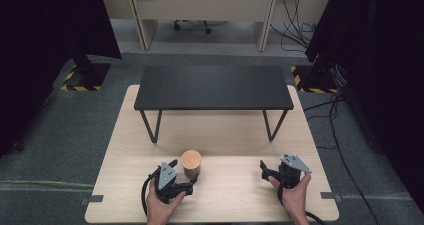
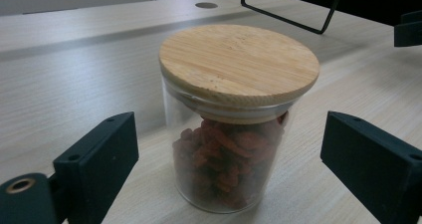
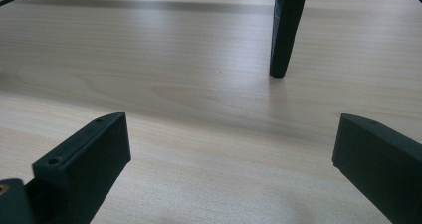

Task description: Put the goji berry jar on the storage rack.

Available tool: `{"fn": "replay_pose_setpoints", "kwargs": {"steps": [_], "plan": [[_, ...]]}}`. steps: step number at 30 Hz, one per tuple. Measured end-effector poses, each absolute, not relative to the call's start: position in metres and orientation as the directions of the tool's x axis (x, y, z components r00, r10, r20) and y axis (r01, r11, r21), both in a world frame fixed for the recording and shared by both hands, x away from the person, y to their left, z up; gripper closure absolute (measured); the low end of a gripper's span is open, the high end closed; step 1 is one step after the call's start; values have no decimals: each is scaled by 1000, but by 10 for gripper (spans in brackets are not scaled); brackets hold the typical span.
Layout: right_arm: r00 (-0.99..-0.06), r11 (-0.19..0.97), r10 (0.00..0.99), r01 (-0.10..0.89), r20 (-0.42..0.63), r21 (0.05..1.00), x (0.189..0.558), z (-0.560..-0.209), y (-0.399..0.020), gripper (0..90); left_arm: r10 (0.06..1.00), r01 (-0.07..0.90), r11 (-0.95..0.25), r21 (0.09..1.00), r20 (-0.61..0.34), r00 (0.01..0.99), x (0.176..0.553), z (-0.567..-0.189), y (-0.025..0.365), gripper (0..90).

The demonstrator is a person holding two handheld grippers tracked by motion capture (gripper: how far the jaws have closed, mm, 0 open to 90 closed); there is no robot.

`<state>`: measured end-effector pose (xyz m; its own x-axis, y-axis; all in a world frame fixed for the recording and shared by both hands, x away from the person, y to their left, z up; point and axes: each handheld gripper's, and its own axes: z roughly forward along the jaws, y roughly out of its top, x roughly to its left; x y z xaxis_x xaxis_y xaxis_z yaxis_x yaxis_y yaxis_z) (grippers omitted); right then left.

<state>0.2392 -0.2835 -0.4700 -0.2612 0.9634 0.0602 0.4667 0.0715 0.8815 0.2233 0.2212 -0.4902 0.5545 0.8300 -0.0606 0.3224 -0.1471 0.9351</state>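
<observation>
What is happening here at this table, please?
A person stands at a light wooden table with a hand-held gripper in each hand. The left hand-held gripper is open, its jaws on either side of a glass jar with a wooden lid and red dried pieces inside; they do not touch it yet. The right hand-held gripper is open over bare wood. A small black table stands behind.

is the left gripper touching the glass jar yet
Apart. In the left gripper view the left gripper stands open, with bare table visible between each black jaw and the glass jar.
</observation>
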Motion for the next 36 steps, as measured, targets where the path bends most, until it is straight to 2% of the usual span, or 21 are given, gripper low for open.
{"fn": "replay_pose_setpoints", "kwargs": {"steps": [13,19,36], "plan": [[-261,68,963,466,64,882,239,-470,-284,18,831,363,-183,914,-53,553,246,-483,206,123],[-261,68,963,465,64,883,239,-470,-284,19,832,373,-205,905,-40,553,249,-480,201,247],[-265,67,962,465,66,883,239,-470,-285,18,828,362,-217,906,-26,561,250,-480,201,255]]}}
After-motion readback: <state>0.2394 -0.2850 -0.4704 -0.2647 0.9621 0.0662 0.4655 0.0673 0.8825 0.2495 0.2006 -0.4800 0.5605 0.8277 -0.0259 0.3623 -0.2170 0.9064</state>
